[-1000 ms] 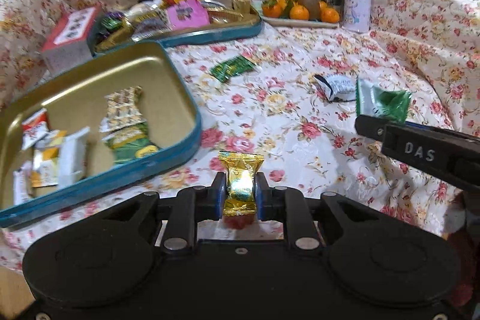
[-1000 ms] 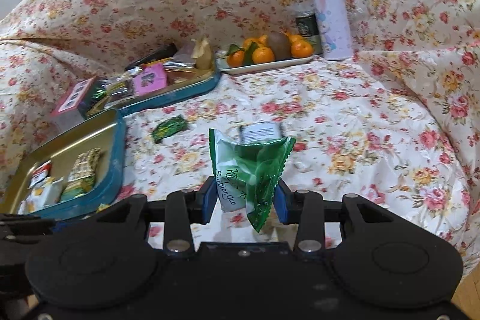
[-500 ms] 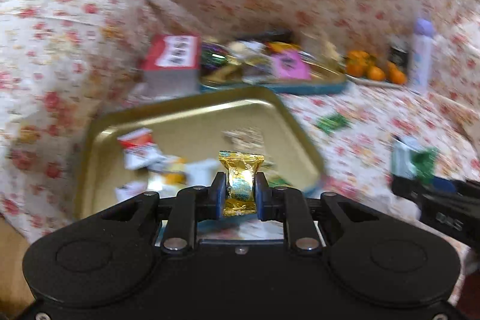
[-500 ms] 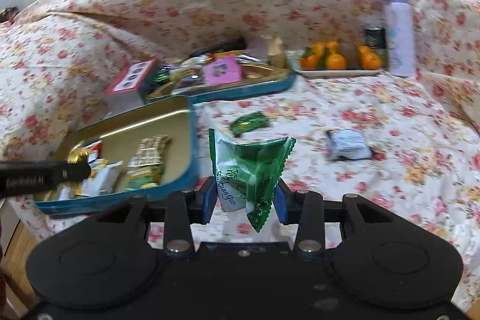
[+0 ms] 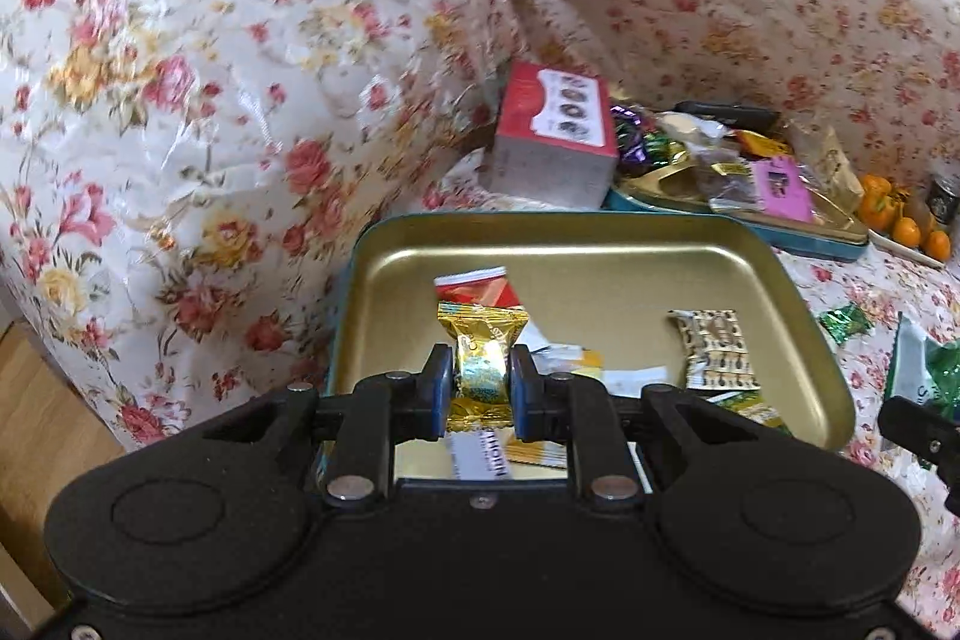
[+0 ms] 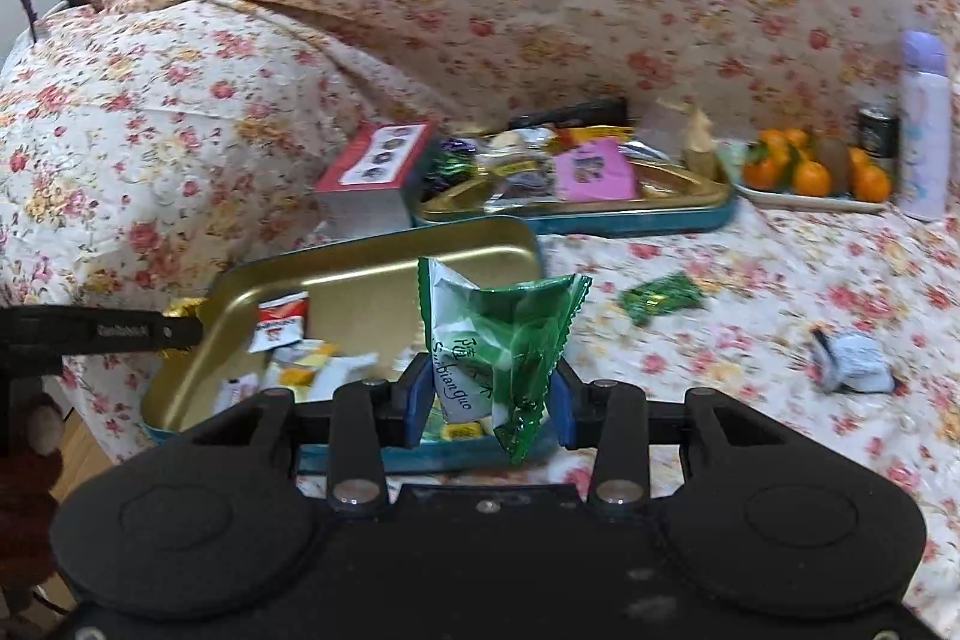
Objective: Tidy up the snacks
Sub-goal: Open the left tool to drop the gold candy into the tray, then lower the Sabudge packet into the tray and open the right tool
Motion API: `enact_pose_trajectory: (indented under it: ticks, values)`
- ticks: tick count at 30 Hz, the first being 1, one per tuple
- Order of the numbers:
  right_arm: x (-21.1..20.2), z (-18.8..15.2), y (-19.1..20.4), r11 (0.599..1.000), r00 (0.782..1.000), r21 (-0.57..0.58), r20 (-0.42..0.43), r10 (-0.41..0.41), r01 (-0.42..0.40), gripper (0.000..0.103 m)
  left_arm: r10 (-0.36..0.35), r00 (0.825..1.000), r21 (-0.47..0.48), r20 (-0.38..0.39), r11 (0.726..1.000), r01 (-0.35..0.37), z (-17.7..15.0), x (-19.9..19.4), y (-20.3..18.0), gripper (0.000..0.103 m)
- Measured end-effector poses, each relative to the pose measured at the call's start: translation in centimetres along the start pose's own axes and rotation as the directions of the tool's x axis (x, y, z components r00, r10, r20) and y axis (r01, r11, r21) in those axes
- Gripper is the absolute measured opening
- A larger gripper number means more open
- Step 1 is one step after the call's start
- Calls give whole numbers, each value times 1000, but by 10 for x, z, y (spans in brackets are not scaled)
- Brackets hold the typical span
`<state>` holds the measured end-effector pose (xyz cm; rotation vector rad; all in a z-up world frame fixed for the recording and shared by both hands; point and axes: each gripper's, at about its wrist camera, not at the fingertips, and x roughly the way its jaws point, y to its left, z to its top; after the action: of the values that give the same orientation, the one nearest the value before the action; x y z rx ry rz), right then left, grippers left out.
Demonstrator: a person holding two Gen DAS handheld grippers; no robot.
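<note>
My left gripper (image 5: 480,376) is shut on a gold-wrapped candy (image 5: 483,346) and holds it over the near left part of a gold tin tray with a teal rim (image 5: 600,226) that holds several wrapped snacks. My right gripper (image 6: 489,394) is shut on a green and white snack packet (image 6: 498,334) just above the same tray's near right edge (image 6: 480,235). The left gripper's finger (image 6: 102,331) shows at the left of the right wrist view. A green candy (image 6: 660,295) and a white and black packet (image 6: 852,361) lie loose on the floral cloth.
A second teal tray (image 6: 660,217) full of mixed snacks stands behind, with a red and grey box (image 6: 372,178) at its left. A plate of oranges (image 6: 810,178), a dark can (image 6: 876,133) and a lilac bottle (image 6: 924,124) stand at the back right. Wooden floor (image 5: 36,400) lies left.
Both grippers have swung left toward the near gold tray, each still holding its snack. The left gripper now hovers over the tray's inside; the right one has come up to its near edge.
</note>
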<state>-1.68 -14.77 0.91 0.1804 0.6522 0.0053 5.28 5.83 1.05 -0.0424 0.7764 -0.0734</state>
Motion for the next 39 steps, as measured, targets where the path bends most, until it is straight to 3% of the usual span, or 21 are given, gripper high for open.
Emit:
enact_pose_trajectory:
  ticks: [7,16,22,39]
  values:
    - [21,4,31,999,999,-38,-21,36,-37,42,12,999,-43,-33,999,-14,0,10,17,26]
    - [41,6,50,997,998,-69,-47,41,-45,42,25,999,-22,-31,999,-26,-2,14,13,28]
    - [51,7,57,996,998,-84,-59,34,-39,42,4,999,-55,-34,998,-5,1,13,20,34]
    - [71,9,69,993,997,-117,-72,18,-27,43,2,998,-77,-58,997,-6,1,11,21,34]
